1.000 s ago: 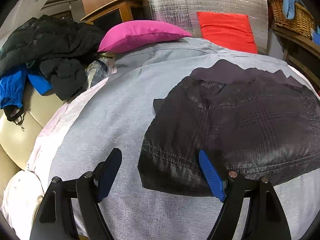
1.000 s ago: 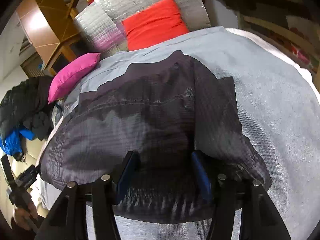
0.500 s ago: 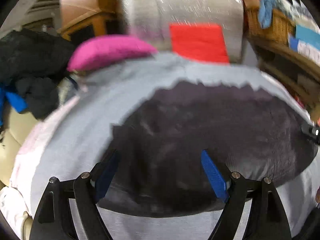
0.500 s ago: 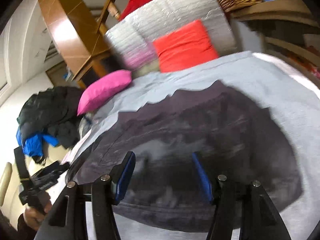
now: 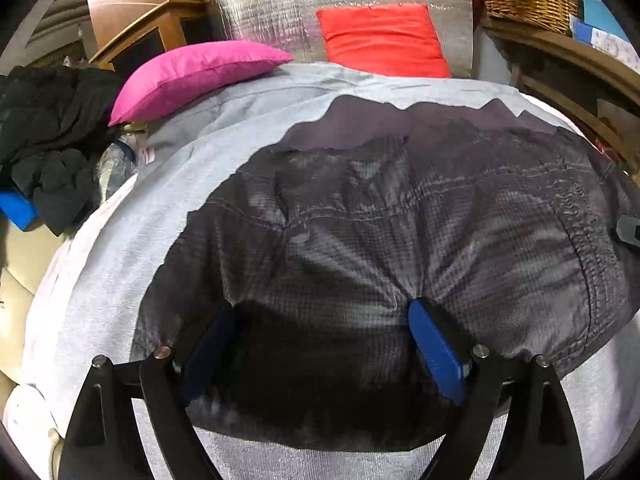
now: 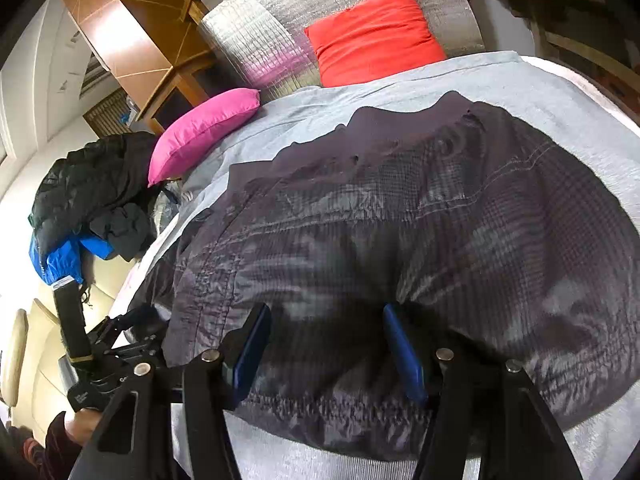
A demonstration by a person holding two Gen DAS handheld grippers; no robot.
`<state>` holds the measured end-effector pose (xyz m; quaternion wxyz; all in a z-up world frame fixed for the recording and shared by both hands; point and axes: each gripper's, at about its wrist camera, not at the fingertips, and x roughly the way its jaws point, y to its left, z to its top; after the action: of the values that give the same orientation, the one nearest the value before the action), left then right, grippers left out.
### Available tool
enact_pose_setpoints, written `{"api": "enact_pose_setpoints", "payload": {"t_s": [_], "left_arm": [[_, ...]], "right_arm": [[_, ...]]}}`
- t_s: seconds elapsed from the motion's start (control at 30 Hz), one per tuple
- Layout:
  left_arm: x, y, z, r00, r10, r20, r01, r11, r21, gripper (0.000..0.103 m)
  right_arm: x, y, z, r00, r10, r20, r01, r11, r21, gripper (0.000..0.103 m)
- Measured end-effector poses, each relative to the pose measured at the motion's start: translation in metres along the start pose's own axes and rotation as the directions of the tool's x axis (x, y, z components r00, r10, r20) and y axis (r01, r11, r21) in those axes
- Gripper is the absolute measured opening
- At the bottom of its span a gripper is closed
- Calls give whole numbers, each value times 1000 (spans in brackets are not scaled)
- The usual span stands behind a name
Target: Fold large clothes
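L wrist: left tongs spread and widening over the dark jacket lying on the bed near its front edge, prob. to release.
R wrist: right tongs half-spread astride jacket hem, grip unclear.

Both tools are matte black, each with two flat angled arms joined by round silver pivot screws. The left gripper and the right gripper carry bright blue pads on the inner faces of their jaws. A dark sleeve covers the wrist behind the left handle, which bears small white lettering.
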<state>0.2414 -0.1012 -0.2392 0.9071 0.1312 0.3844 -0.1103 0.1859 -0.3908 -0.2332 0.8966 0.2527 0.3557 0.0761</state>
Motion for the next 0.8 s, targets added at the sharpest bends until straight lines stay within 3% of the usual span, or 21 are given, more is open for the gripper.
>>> {"api": "enact_pose_setpoints", "payload": {"t_s": [0.23, 0.27, 0.37, 0.8], "left_arm": [[-8, -5, -3, 999, 39, 36, -40, 998, 42, 89], [-7, -5, -3, 999, 39, 36, -40, 998, 41, 89], [-7, -6, -2, 998, 40, 40, -42, 998, 43, 89], [-6, -6, -3, 998, 46, 46, -48, 998, 47, 89]], "right_arm": [[-36, 10, -1, 989, 8, 145, 1, 998, -60, 63], [-33, 10, -1, 992, -2, 129, 10, 998, -61, 63], [6, -1, -7, 996, -78, -31, 77, 996, -37, 63], [-1, 2, -9, 998, -64, -28, 63, 997, -52, 65]]}}
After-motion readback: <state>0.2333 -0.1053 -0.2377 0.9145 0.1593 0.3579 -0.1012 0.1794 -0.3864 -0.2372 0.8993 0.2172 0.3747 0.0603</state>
